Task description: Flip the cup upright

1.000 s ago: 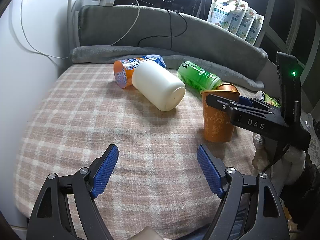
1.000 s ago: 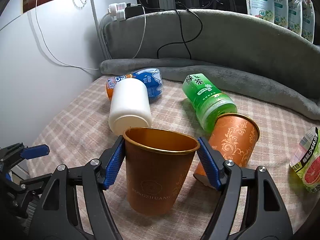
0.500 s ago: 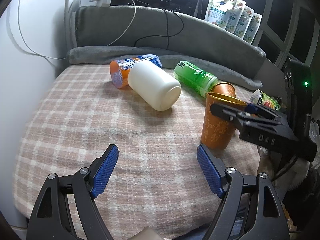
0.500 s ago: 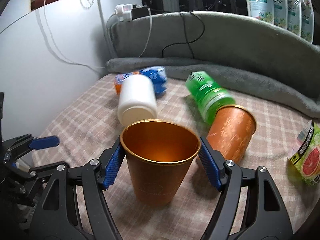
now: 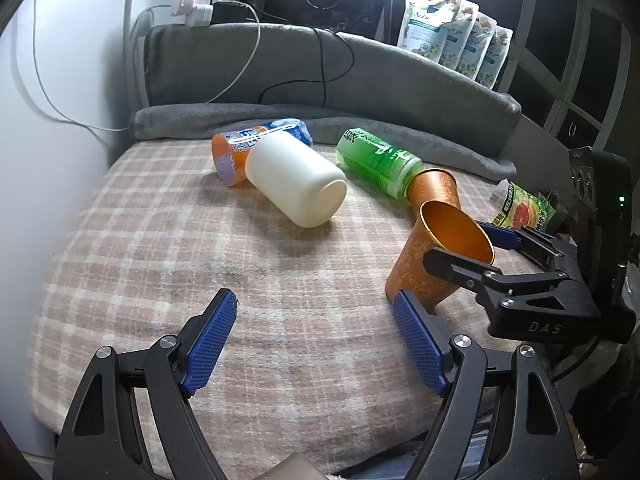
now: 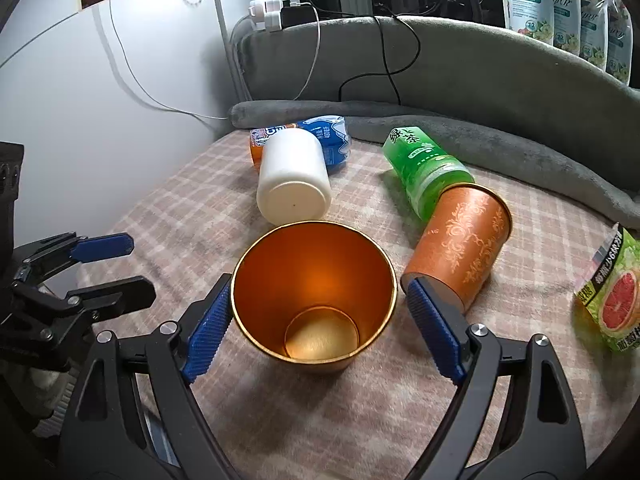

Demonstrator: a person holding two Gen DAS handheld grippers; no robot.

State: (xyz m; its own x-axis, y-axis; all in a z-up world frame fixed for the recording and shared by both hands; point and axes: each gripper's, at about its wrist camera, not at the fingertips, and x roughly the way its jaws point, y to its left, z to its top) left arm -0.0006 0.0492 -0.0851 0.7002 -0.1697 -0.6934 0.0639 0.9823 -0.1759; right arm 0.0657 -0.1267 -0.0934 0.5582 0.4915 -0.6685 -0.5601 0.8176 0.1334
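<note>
Left gripper (image 5: 314,342) hangs spread wide over the checked blanket (image 5: 160,248), its blue pads (image 5: 210,340) closed on nothing. Farther back on the blanket lie an orange-and-blue bottle (image 5: 244,146) and, touching it, a white jar (image 5: 296,180) on its side with its flat base facing the camera. Next along, a green tea bottle (image 5: 374,160) lies with its cap end against a second orange cup (image 6: 460,248), which rests on its side. In front of that, the orange cup (image 6: 314,292) stands mouth up, seen leaning a little in the left wrist view, its base on the blanket. Right gripper (image 6: 316,320) brackets this cup: one pad sits against the rim on the left, while a sliver of gap shows at the pad on the right, so the jaws are parted and not clamping. A grapefruit drink pouch (image 6: 612,300) lies at the far right edge.
</note>
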